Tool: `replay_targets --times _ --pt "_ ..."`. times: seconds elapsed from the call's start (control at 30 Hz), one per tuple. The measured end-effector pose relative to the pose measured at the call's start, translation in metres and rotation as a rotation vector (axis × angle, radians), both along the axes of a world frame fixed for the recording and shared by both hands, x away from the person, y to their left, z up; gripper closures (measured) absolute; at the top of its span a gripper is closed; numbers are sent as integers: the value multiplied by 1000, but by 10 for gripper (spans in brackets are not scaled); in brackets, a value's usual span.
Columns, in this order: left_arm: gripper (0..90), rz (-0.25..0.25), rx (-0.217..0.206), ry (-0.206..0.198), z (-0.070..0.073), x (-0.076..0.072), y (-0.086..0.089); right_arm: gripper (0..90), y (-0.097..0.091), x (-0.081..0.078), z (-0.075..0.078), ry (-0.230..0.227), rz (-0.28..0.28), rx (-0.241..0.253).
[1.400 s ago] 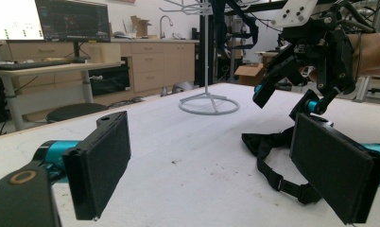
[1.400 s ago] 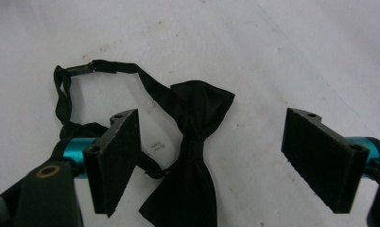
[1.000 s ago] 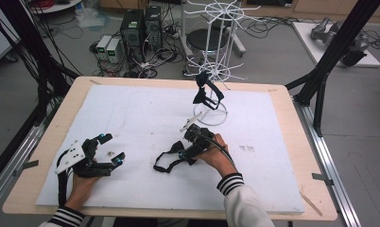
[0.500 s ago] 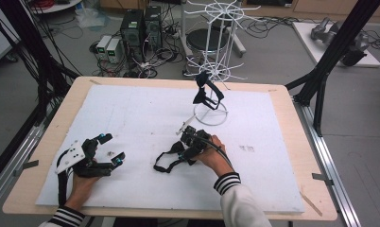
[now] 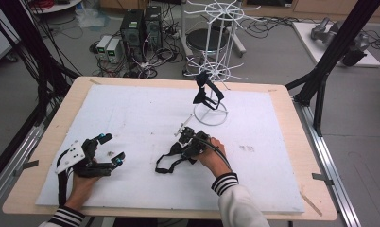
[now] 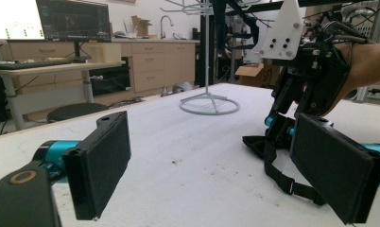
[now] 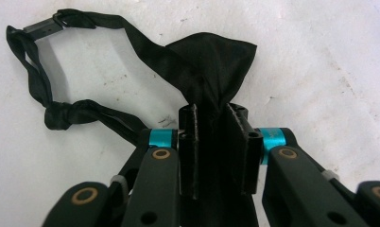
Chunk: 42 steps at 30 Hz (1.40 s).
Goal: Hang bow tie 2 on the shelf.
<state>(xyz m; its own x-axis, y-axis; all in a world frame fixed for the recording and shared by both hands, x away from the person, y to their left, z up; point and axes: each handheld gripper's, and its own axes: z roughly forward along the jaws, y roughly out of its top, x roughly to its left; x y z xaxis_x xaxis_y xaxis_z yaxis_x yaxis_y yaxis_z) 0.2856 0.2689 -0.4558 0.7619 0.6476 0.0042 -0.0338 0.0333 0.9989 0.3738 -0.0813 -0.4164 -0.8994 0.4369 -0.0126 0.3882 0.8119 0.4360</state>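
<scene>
Bow tie (image 7: 211,61) pinched in right hand-held gripper (image 7: 211,142).

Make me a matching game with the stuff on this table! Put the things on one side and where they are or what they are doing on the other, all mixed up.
Things
1. black fabric bow tie with a strap
2. second black bow tie
3. white wire rack
4. left claw

States
A. hangs on a hook
B. open, nothing between its pads
C. stands at the far side of the white mat
D. pinched in the right claw, lying on the mat

Pairs: 1-D, 2-A, 3-C, 4-B
</scene>
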Motion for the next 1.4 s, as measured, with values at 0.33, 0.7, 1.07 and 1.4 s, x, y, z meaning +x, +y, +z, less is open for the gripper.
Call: replay_targets --times 0.33,0.7,1.07,1.4 --pt "137 1 1 0 0 0 0 773 1 -4 4 21 -24 -5" --pt "137 1 3 -2 0 0 0 773 -13 -13 26 -26 -19 132" --pt "137 1 2 -3 0 0 0 772 -41 -26 53 -113 -47 301" --pt "137 2 2 -3 0 0 0 772 -70 -29 69 -172 -130 444"
